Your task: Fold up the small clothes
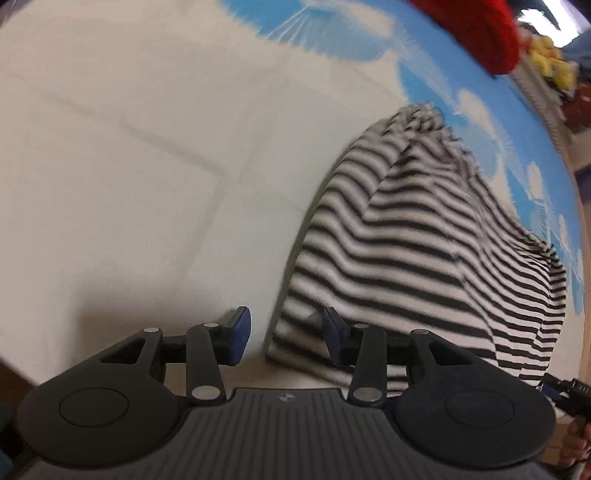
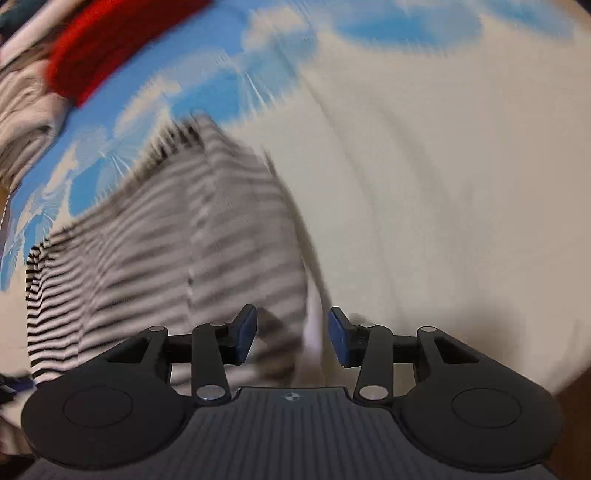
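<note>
A black-and-white striped garment [image 1: 424, 236] lies bunched on a white sheet [image 1: 129, 166]. In the left wrist view its near left corner sits just ahead of my left gripper [image 1: 287, 336], whose blue pads stand apart and do not press on the cloth. The right wrist view is blurred. There the striped garment [image 2: 166, 240] spreads to the left, and its right edge runs down between the fingers of my right gripper [image 2: 292, 338], which is open too. A bit of the right gripper [image 1: 565, 395] shows at the left view's lower right edge.
The sheet turns blue with white clouds [image 1: 461, 74] beyond the garment. A red garment [image 1: 476, 33] lies at the far edge, seen also as the red garment [image 2: 110, 48] at upper left. Folded pale clothes [image 2: 22, 110] and yellow items [image 1: 550, 62] sit past it.
</note>
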The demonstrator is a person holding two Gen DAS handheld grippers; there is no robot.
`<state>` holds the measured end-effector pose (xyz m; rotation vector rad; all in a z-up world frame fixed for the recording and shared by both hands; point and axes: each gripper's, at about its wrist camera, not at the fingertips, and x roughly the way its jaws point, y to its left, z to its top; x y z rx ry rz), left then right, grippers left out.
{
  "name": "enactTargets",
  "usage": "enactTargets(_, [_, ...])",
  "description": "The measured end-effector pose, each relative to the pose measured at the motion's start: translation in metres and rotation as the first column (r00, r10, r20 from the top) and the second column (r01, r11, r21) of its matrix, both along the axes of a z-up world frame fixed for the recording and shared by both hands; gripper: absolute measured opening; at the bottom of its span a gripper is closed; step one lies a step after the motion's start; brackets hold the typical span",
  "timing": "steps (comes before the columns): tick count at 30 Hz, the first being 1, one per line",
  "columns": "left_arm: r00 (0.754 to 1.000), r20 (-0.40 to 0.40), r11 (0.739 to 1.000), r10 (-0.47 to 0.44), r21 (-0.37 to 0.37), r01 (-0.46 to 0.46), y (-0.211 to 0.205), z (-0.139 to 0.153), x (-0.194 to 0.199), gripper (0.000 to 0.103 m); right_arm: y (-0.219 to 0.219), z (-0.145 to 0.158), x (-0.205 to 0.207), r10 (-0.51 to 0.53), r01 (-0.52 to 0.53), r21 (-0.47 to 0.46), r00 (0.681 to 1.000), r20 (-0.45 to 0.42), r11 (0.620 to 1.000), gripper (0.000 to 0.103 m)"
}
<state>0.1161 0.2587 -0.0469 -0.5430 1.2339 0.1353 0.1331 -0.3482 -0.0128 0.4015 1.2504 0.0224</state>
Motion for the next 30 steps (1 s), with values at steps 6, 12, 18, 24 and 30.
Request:
enactTargets(6, [0.998, -0.029, 0.997, -0.052, -0.053, 0.051, 0.001, -0.012, 0.001, 0.048, 0.008, -0.01, -0.004, 0.039, -0.04, -0.033, 0.999, -0.027, 0.999, 0.044])
enactTargets(12, [0.992, 0.058, 0.993, -0.114, 0.049, 0.111, -0.003, 0.001, -0.005, 0.0, 0.008, -0.012, -0.004, 0.062, -0.062, -0.005, 0.998, -0.003, 0.998, 0.007])
enactTargets(18, [0.999, 0.038, 0.999, -0.025, 0.036, 0.024, 0.013, 0.003, -0.016, 0.001, -0.022, 0.013, -0.017, -0.061, 0.057, 0.041, 0.994, 0.095, 0.998, 0.004])
enactTargets(24, [0.996, -0.042, 0.966, -0.079, 0.244, 0.087, -0.008, 0.002, -0.01, 0.007, 0.001, -0.003, -0.01, 0.074, -0.071, -0.142, 0.997, 0.017, 0.987, 0.006])
enactTargets(30, [0.947, 0.249, 0.978, -0.204, 0.088, 0.188, -0.039, 0.044, -0.013, 0.024, 0.019, 0.023, -0.011, 0.153, -0.095, -0.271, 0.968, 0.199, 0.958, 0.016])
